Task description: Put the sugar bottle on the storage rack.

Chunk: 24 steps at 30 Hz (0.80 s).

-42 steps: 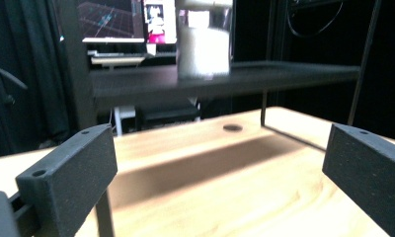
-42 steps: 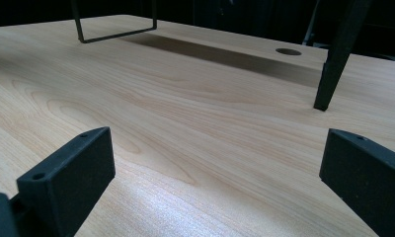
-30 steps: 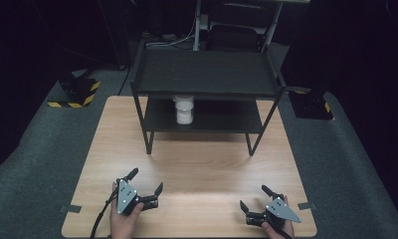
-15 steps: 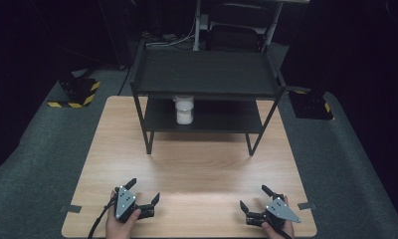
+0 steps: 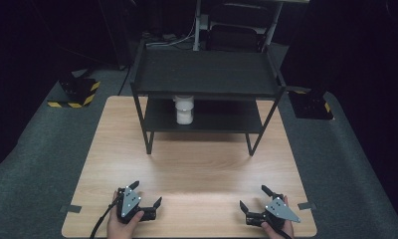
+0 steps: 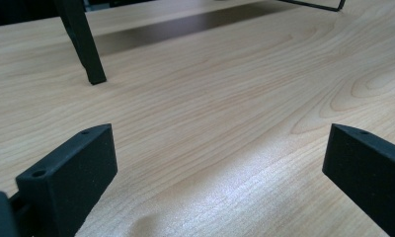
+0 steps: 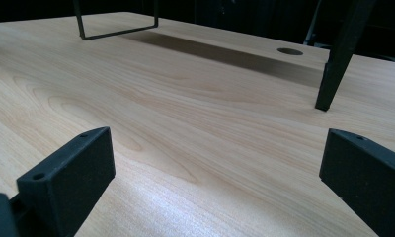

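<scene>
A white jar (image 5: 184,110) stands on the lower shelf of a black two-tier rack (image 5: 207,74) at the far side of the wooden table (image 5: 202,164). My left gripper (image 5: 145,194) rests near the front left edge, held by a hand, jaws wide open and empty. At the front right, my right gripper (image 5: 254,197) is also open and empty. In the left gripper view, the open left gripper (image 6: 217,168) faces bare wood and a rack leg (image 6: 84,44). Bare wood and another rack leg (image 7: 341,54) lie ahead of the right gripper (image 7: 215,168) in its own view.
Grey carpet surrounds the table. Yellow-and-black striped blocks sit on the floor at the left (image 5: 77,92) and right (image 5: 311,104). Tape tabs mark the table's front corners (image 5: 70,208). A round hole (image 7: 290,51) is in the tabletop near the rack.
The left gripper has slid slightly back toward the table's near edge. The right gripper has stayed put.
</scene>
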Tool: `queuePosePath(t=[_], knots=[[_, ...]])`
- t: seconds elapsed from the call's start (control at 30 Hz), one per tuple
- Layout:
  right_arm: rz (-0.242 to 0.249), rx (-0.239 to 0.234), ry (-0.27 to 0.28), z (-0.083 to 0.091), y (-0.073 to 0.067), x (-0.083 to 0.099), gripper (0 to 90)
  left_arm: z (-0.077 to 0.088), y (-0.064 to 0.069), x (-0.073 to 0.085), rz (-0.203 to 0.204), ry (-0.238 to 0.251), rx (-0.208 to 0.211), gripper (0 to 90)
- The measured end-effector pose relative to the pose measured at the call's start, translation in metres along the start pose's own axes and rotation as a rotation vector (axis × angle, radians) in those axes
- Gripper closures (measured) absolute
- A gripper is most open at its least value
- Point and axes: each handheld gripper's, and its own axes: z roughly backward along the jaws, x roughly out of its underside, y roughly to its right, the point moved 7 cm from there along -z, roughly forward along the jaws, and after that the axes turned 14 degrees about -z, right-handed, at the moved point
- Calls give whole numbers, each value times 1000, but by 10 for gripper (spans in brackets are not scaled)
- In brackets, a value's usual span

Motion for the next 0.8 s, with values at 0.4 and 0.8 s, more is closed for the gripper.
queuePosePath(t=[0.4, 0.8], knots=[[3, -5, -7, -1, 1, -1, 1, -1, 1, -2, -32, -14, 14, 6], [6, -7, 0, 0, 0, 0, 1, -3, 2, -6, -42, -37, 29, 6]])
